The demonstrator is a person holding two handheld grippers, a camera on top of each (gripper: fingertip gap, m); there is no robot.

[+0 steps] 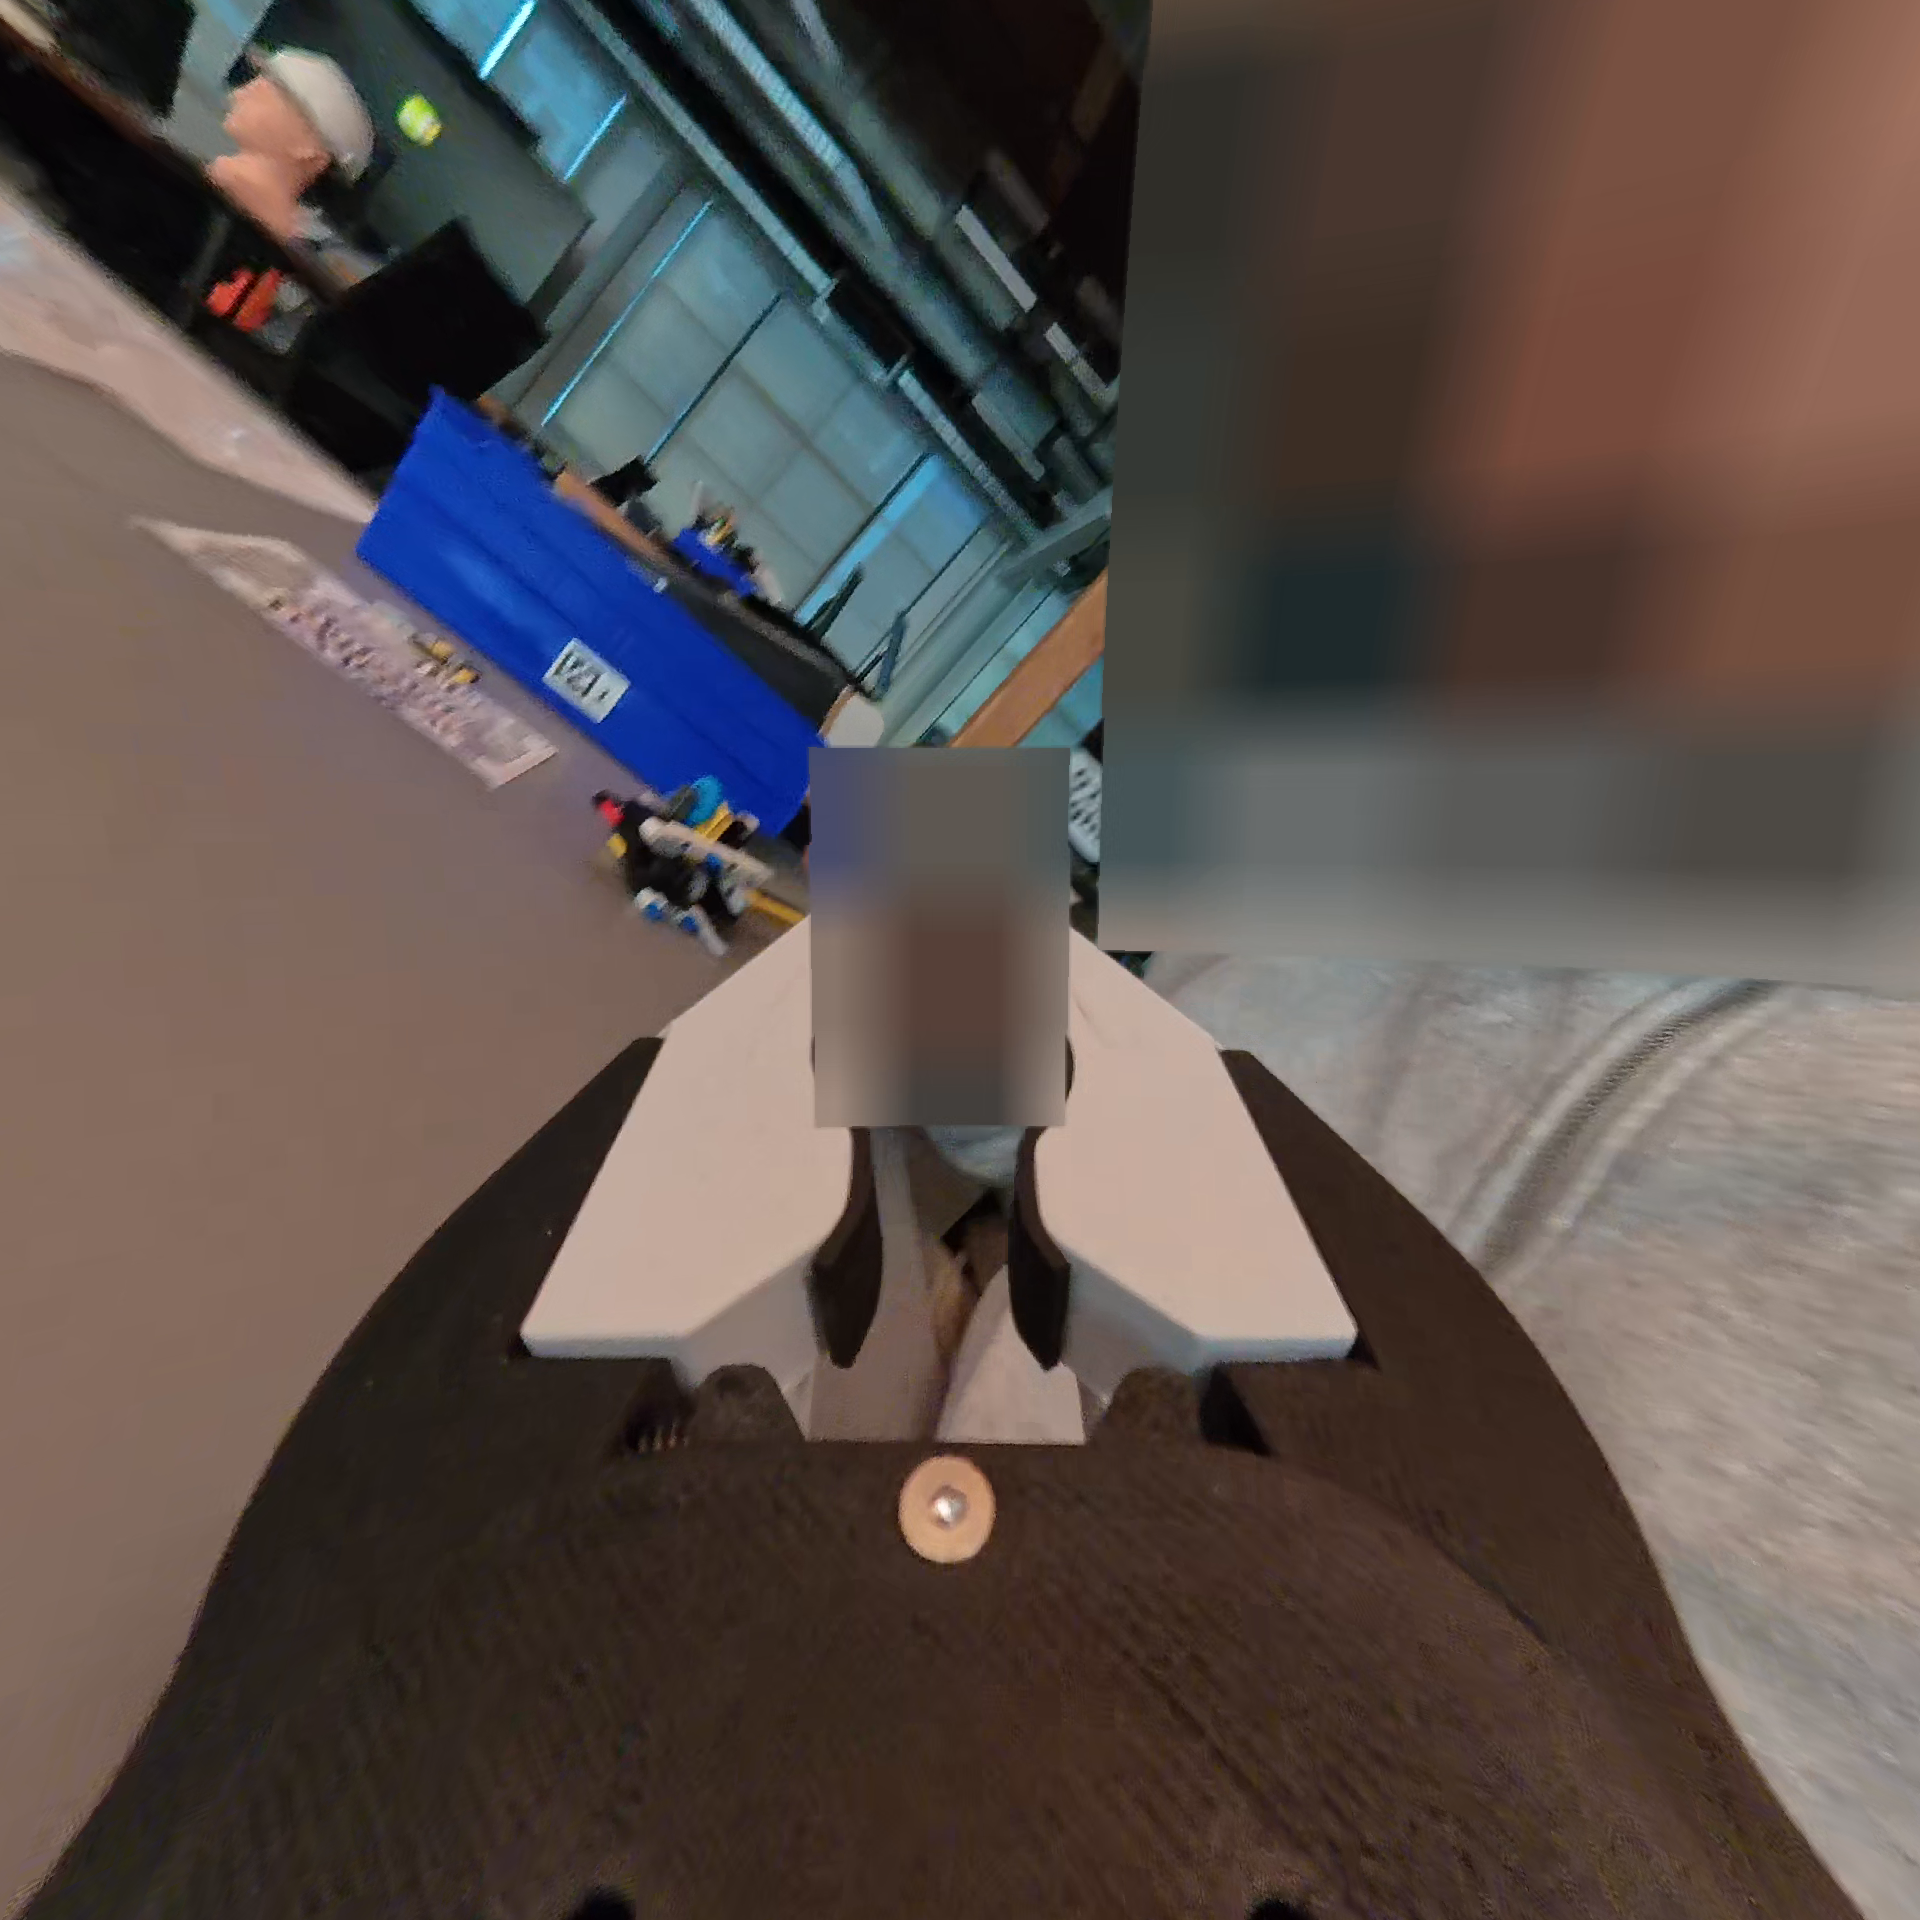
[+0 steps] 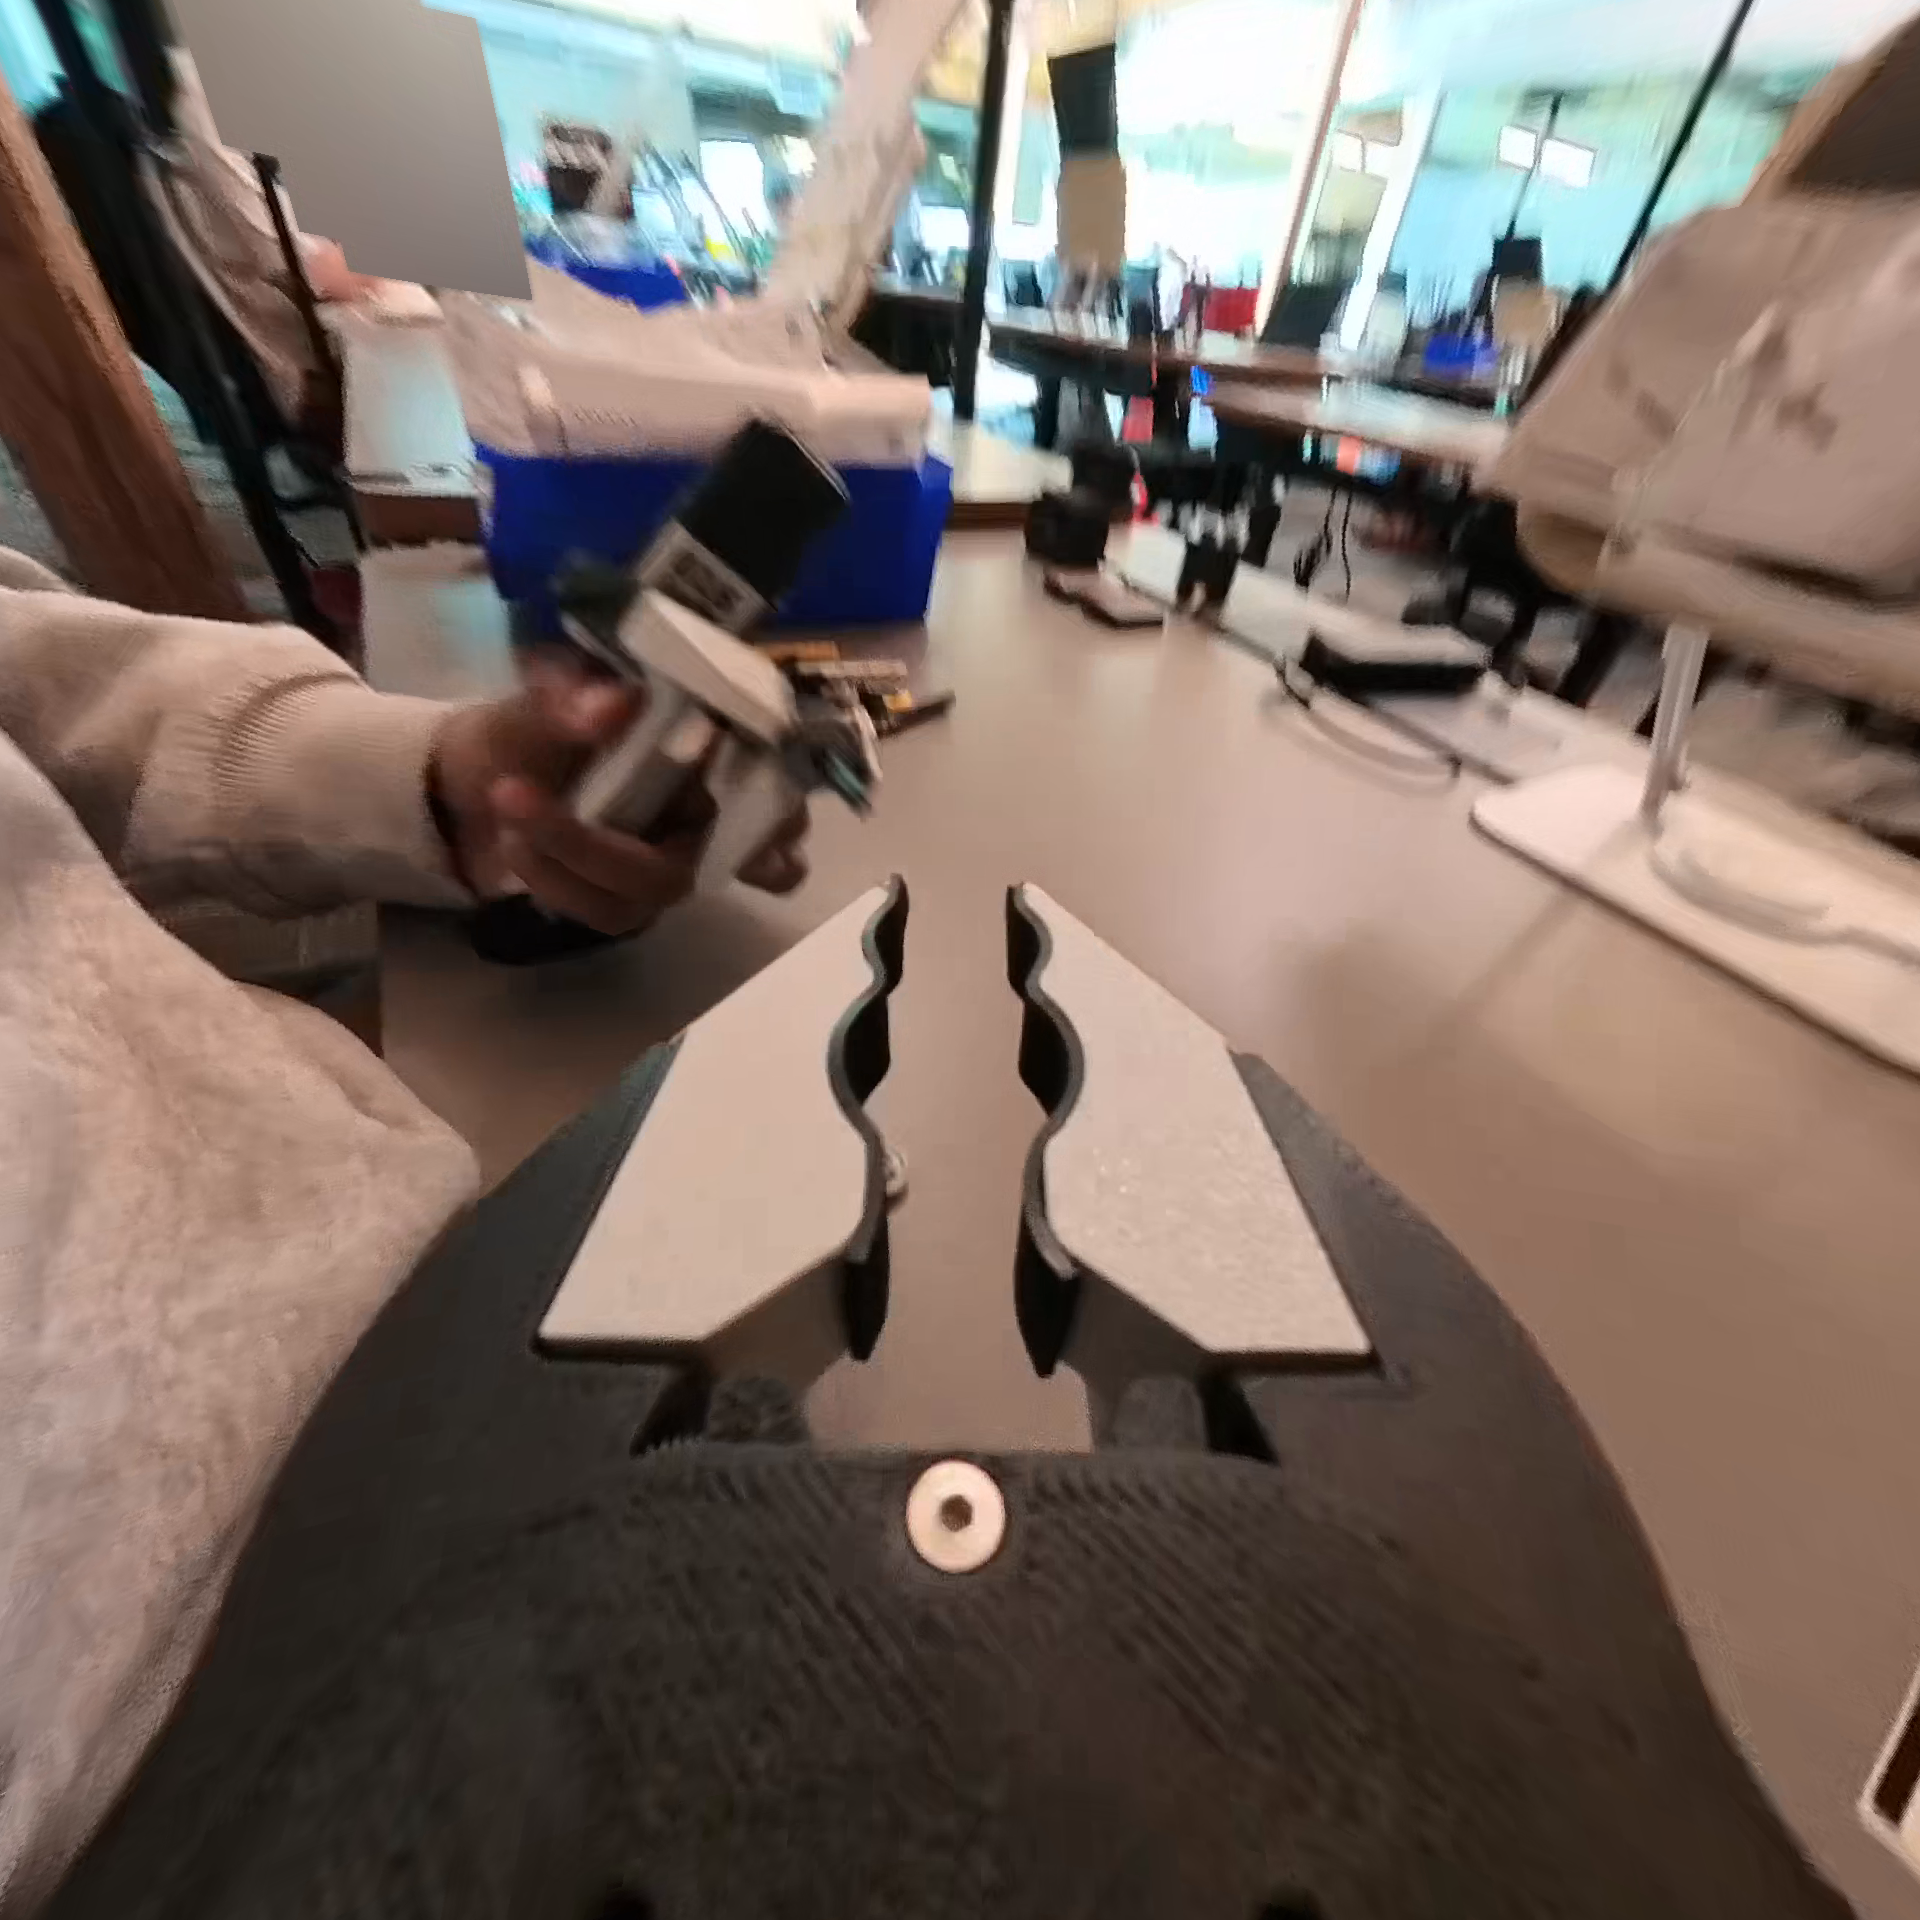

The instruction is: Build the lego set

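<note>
The right hand-held gripper hangs low over the brown counter, its fingers apart with nothing between them. Ahead and to its left, a hand in a pale sleeve holds the left hand-held gripper tilted up off the surface; a blurred patch covers its fingertips, so I cannot tell whether it grips anything. The lego pieces lie in a small heap on the counter beyond it, just in front of a blue bin, with a printed sheet flat nearby.
</note>
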